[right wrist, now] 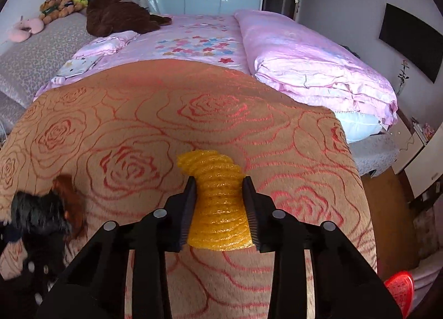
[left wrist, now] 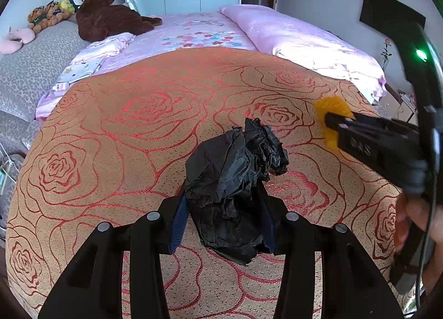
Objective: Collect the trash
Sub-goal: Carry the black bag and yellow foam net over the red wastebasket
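Step in hand: picking up, judged from both views; each hand-held gripper had a piece of trash between its fingers, and nothing in view showed where the trash was meant to go.
Left hand-held gripper (left wrist: pixel 225 219): clamped on a crumpled black plastic bag (left wrist: pixel 235 180), the pads pressed against its lower part, the rest bunched up above the fingertips.
Right hand-held gripper (right wrist: pixel 220 213): closed on the yellow foam net (right wrist: pixel 218 202), a ribbed sleeve pinched at its waist so that it flared out beyond the fingertips.
Where the yellow foam net lay: at or just above the rose-patterned cover (right wrist: pixel 138 130), towards its right-hand side; whether it had left the cloth could not be told.
Where the black plastic bag was: held over the middle of the same cover, its lower end hanging near the fabric.
Spacing: seen from the left wrist, the right gripper and its yellow piece were off to the right of the bag, apart from it.
Surroundings: pink floral bedding (left wrist: pixel 199 33) and a brown plush bear (left wrist: pixel 108 17) lay beyond the cover, away from the work.
Next move, as a judgement: lift the foam net clear, then bring it to the bag; the bag looked wadded shut, so its mouth would need opening first.
Risk: the soft net could slip from a light pinch.
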`<state>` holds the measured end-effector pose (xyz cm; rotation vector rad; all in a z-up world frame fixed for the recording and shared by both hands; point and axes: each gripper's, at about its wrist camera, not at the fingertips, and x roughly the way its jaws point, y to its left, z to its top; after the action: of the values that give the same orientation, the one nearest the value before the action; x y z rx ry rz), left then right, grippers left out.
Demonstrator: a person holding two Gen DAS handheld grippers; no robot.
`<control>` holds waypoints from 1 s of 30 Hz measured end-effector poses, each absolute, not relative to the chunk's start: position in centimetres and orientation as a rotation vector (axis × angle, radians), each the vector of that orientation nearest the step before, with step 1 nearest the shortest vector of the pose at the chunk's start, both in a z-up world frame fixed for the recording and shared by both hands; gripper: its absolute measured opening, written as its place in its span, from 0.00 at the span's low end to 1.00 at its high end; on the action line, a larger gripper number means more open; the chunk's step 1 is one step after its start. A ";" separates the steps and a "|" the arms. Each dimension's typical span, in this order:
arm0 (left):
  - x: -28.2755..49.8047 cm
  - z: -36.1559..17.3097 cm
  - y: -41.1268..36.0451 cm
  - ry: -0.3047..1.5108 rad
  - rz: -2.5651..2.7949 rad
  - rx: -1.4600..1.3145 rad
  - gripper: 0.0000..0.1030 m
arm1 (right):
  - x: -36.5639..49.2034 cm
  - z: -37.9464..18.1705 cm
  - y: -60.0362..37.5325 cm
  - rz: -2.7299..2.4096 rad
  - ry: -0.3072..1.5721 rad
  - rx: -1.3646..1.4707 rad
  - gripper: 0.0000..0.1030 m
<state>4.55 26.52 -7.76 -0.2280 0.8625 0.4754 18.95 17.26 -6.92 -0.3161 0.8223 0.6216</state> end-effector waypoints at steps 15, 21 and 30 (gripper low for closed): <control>4.7 -7.7 26.2 0.864 0.480 -0.225 0.41 | 13.1 -6.8 11.0 0.669 0.854 -0.250 0.29; 4.0 -7.5 26.5 0.844 0.470 -0.267 0.40 | 11.5 -6.7 8.6 0.678 0.869 -0.188 0.29; 2.8 -7.2 24.5 0.832 0.436 -0.247 0.39 | 10.5 -6.7 6.1 0.676 0.872 -0.137 0.29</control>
<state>2.84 24.50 -7.15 -0.2470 0.8324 0.4356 10.47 6.08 -6.65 -0.1368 0.8716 0.6761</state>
